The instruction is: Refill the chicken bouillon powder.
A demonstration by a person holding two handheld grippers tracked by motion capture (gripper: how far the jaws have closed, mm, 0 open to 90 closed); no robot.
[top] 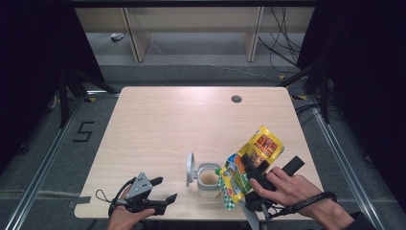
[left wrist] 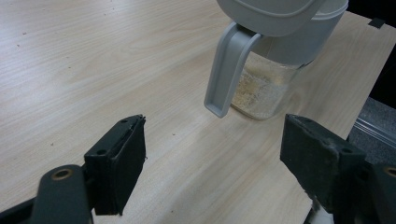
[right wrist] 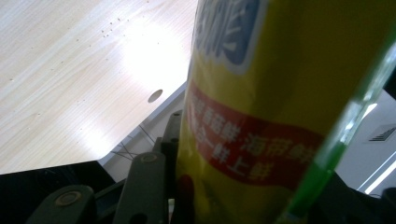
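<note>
A clear jar [top: 208,179] holding beige granules stands near the table's front edge, its grey hinged lid [top: 190,168] flipped up on the left side. In the left gripper view the jar [left wrist: 266,88] and its lid latch [left wrist: 226,70] sit just ahead of the jaws. A yellow snack bag [top: 249,165] is tilted with its green end down beside the jar's right rim, and my right gripper [top: 250,168] is shut on it. The bag [right wrist: 271,107] looms close in the right gripper view. My left gripper [top: 162,192] rests open left of the jar with nothing in it.
The light wooden table [top: 158,124] has a round cable hole [top: 236,99] at the back right. Black frame legs and cables stand beyond the table's far corners. A wide bare stretch of tabletop lies behind the jar.
</note>
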